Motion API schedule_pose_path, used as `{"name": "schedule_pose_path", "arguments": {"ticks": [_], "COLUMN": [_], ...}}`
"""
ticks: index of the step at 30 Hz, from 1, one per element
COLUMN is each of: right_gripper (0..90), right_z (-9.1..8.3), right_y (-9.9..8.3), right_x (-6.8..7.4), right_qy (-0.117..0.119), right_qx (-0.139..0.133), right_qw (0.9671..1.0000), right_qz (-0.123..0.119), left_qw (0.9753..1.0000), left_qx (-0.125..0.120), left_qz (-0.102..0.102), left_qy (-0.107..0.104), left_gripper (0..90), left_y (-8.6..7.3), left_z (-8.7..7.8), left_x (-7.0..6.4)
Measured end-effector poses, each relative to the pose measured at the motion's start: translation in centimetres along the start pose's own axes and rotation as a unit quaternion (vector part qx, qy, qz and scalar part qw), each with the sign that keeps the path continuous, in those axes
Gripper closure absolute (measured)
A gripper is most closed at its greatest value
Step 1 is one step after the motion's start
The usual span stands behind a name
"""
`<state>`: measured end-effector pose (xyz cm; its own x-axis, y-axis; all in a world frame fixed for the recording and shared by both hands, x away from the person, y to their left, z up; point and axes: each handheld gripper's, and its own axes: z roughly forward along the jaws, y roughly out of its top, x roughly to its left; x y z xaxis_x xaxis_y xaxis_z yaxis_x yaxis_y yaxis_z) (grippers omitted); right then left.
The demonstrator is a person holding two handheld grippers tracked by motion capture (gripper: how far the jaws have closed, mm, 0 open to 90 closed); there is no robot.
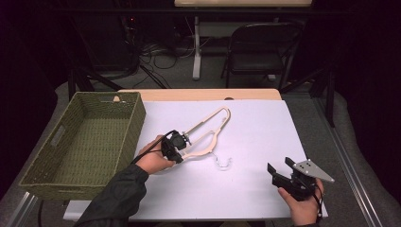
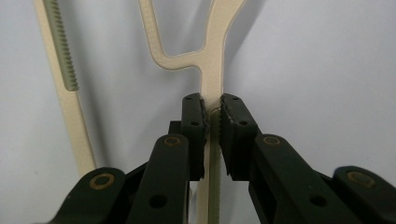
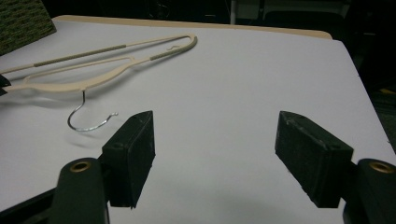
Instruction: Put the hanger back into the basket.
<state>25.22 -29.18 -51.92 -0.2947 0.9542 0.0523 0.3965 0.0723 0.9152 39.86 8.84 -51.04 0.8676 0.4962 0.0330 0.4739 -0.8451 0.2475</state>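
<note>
The left gripper (image 2: 212,116) sits closest to its own camera, its two black jaws clamped on one beige bar of the clothes hanger (image 2: 212,70), just below the fork where the bar splits; a ribbed grey-green strip runs along the hanger's other bar at the left of that view; in the high view the same gripper (image 1: 182,144), held in the person's left hand (image 1: 153,162), grips the hanger (image 1: 208,130) at its lower left end, with the frame stretching up and to the right over the white tabletop (image 1: 255,137) and the metal hook (image 1: 223,163) curling down toward the person; the hanger lies near the middle of the table, just right of the green woven basket (image 1: 82,142); the right gripper (image 1: 280,170) rests near the table's front right corner, well apart from the hanger, its jaws spread wide with nothing between them; its own view shows the hook (image 3: 88,119) and hanger (image 3: 93,70) farther off to the left
</note>
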Motion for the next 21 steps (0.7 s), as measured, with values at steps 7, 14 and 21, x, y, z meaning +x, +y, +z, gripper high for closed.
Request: {"name": "schedule_pose_path", "arguments": {"ticks": [7,14,21], "right_gripper": [28.6,28.7,28.7], "right_z": [0.1,0.0,0.0], "right_y": [-0.1,0.0,-0.1], "right_x": [0.0,0.0,0.0], "right_qy": [-0.003,-0.002,-0.002], "right_qx": [-0.007,-0.001,-0.005], "right_qw": [1.0,1.0,1.0], "right_qz": [0.003,0.003,0.005], "left_qw": [0.9998,0.9991,0.999], "left_qx": [-0.017,-0.036,-0.035], "left_qz": [0.0,-0.008,-0.022], "left_qy": [0.014,0.019,0.018], "left_gripper": [80.7,80.6,80.6], "left_y": [0.1,0.1,0.1], "left_z": [-1.1,-2.2,-2.8], "left_x": [-0.2,-0.4,-0.3]}}
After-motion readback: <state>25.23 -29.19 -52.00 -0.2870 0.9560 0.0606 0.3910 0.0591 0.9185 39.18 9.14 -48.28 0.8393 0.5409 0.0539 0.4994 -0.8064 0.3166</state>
